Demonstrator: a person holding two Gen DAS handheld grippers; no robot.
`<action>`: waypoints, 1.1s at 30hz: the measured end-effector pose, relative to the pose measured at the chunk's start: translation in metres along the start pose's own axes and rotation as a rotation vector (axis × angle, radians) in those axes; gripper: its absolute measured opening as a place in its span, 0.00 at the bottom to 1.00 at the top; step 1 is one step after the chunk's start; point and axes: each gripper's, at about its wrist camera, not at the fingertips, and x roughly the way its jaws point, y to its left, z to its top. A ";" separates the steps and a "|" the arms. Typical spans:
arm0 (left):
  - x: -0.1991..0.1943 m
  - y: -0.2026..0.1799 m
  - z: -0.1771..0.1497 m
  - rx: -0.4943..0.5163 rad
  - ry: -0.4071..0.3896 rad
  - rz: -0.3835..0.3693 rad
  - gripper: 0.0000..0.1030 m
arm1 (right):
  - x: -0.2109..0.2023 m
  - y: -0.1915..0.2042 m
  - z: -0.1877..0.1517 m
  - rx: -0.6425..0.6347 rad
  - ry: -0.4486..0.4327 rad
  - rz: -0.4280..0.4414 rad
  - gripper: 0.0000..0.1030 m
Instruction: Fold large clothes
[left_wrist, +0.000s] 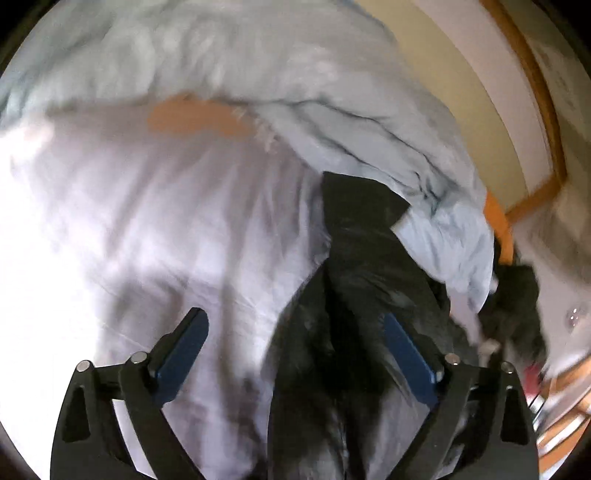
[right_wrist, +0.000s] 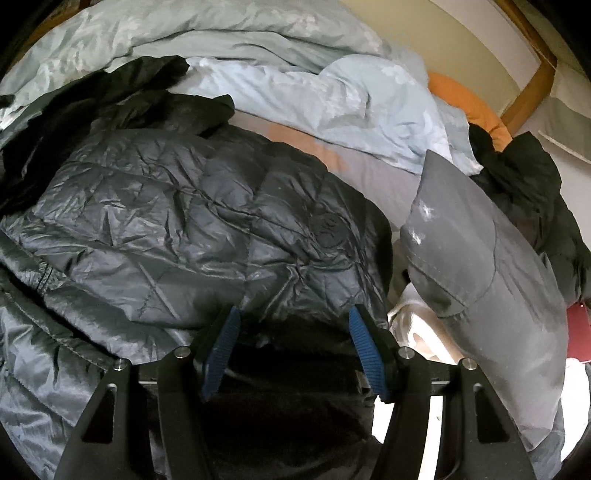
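Jaws of the left gripper (left_wrist: 295, 358) gape empty over the bed sheet (left_wrist: 129, 221), while the right gripper (right_wrist: 291, 350) grips the quilted jacket's (right_wrist: 166, 206) hem; next, I'd guess, the left needs a fresh hold beside it.

Home bedroom: bed with pale sheet (left_wrist: 155, 221), rumpled light-blue duvet (right_wrist: 332, 96), grey pillow (right_wrist: 480, 251), orange pillow (right_wrist: 465, 99), wooden frame (right_wrist: 532, 92) at wall.

Motion blur smears the whole left wrist view, its pale sheet (left_wrist: 155, 206) washed out toward nine o'clock. The dark quilted puffer jacket (right_wrist: 177, 206) runs off the right wrist view's edge at eight o'clock.
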 end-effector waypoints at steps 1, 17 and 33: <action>0.006 0.001 -0.005 -0.017 0.020 -0.012 0.91 | 0.001 0.000 0.000 -0.002 0.001 0.004 0.62; -0.054 -0.013 -0.013 0.080 -0.167 0.031 0.00 | 0.014 -0.019 -0.004 0.036 0.039 0.003 0.62; -0.100 0.001 -0.081 0.042 -0.023 0.294 0.01 | 0.002 -0.010 -0.008 0.000 0.011 -0.006 0.62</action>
